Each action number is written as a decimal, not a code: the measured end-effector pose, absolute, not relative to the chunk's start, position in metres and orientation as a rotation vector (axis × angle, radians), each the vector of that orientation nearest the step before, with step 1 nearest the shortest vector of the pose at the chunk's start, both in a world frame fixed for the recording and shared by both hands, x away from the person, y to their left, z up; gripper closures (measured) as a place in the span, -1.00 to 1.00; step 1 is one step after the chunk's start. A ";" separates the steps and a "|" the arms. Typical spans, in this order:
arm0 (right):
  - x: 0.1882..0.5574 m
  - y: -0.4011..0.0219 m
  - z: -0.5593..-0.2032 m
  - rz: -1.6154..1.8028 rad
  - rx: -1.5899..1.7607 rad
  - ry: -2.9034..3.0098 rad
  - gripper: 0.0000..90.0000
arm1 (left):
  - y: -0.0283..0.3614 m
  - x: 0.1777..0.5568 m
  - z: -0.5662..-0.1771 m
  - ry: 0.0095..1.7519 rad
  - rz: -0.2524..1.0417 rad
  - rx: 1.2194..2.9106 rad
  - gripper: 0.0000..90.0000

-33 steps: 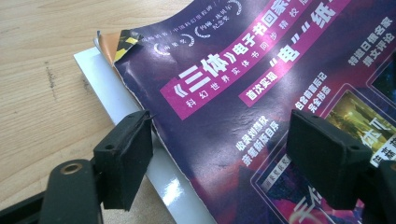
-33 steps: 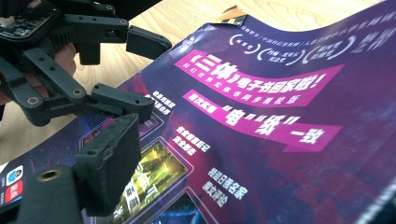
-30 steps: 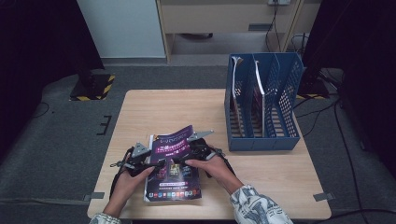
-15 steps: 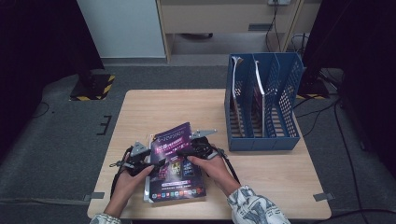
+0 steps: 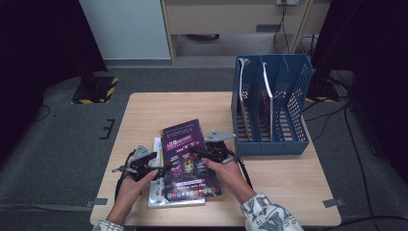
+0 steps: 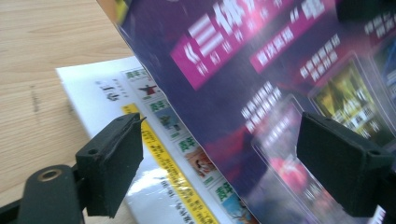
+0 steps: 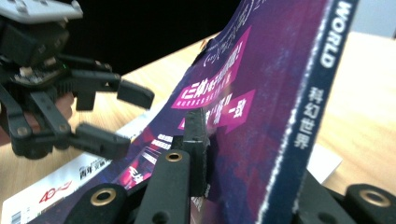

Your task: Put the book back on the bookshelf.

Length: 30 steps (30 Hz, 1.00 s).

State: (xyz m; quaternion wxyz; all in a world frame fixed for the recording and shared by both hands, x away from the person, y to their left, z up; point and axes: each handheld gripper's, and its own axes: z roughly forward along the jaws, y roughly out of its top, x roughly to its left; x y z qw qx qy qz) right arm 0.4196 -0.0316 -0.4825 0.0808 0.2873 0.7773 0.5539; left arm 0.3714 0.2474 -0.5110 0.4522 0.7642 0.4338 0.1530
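Observation:
A purple magazine (image 5: 185, 154) is tilted up off the wooden table (image 5: 159, 110), its right spine edge pinched in my right gripper (image 5: 198, 152), which is shut on it. The right gripper view shows one jaw pressed on the purple cover (image 7: 261, 102) and the other behind the spine, gripper (image 7: 243, 168). My left gripper (image 5: 165, 167) stands open at the magazine's left edge. In its own view the gripper (image 6: 229, 163) has the purple cover (image 6: 261, 70) between its wide-apart jaws, touching neither. A white magazine (image 5: 159, 195) lies flat underneath.
A blue file rack (image 5: 269, 110) with three slots stands at the table's right, a thin booklet upright in two of them. The white magazine (image 6: 116, 93) reaches close to the front edge. The open left gripper (image 7: 130, 119) shows in the right gripper view.
The right gripper has raised the purple magazine's edge, so it stands steeper and higher. The left gripper has stayed open by the left edge.

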 end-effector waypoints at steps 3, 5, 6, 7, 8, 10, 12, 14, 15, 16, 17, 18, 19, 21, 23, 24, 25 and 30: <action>0.418 -0.034 -0.478 1.675 0.837 2.280 0.76 | 0.245 0.372 -0.513 1.064 0.370 1.904 -0.70; 0.418 -0.035 -0.475 1.688 0.824 2.259 0.76 | 0.244 0.372 -0.513 1.055 0.361 1.913 -0.72; 0.417 -0.035 -0.473 1.698 0.812 2.247 0.77 | 0.243 0.372 -0.514 1.050 0.361 1.916 -0.72; 0.417 -0.036 -0.471 1.704 0.800 2.236 0.77 | 0.242 0.372 -0.514 1.045 0.358 1.921 -0.73; 0.416 -0.036 -0.470 1.711 0.793 2.228 0.77 | 0.241 0.373 -0.514 1.041 0.355 1.923 -0.73; 0.415 -0.036 -0.467 1.723 0.778 2.212 0.78 | 0.239 0.374 -0.515 1.036 0.348 1.928 -0.74; 0.415 -0.037 -0.465 1.739 0.753 2.201 0.79 | 0.237 0.375 -0.516 1.029 0.337 1.930 -0.74; 0.414 -0.037 -0.463 1.750 0.740 2.191 0.79 | 0.235 0.375 -0.516 1.023 0.331 1.927 -0.75; 0.413 -0.037 -0.462 1.757 0.731 2.182 0.80 | 0.235 0.376 -0.516 1.020 0.320 1.925 -0.75; 0.413 -0.037 -0.461 1.766 0.724 2.173 0.80 | 0.235 0.377 -0.516 1.018 0.309 1.919 -0.75; 0.413 -0.037 -0.460 1.782 0.715 2.165 0.80 | 0.235 0.378 -0.516 1.016 0.305 1.917 -0.75; 0.413 -0.037 -0.459 1.788 0.711 2.159 0.80 | 0.235 0.378 -0.516 1.012 0.293 1.914 -0.74; 0.413 -0.037 -0.458 1.797 0.706 2.150 0.81 | 0.235 0.379 -0.516 1.003 0.280 1.907 -0.69; 0.412 -0.038 -0.455 1.812 0.693 2.138 0.81 | 0.234 0.379 -0.516 0.991 0.251 1.905 -0.60; 0.412 -0.038 -0.453 1.830 0.685 2.125 0.82 | 0.233 0.379 -0.514 0.954 0.221 1.916 -0.37; 0.412 -0.038 -0.453 1.836 0.680 2.118 0.82 | 0.232 0.379 -0.514 0.946 0.218 1.923 -0.33; 0.411 -0.038 -0.452 1.840 0.677 2.117 0.83 | 0.231 0.380 -0.513 0.948 0.221 1.930 -0.28; 0.411 -0.039 -0.451 1.858 0.662 2.114 0.84 | 0.238 0.383 -0.507 0.965 0.206 1.909 0.04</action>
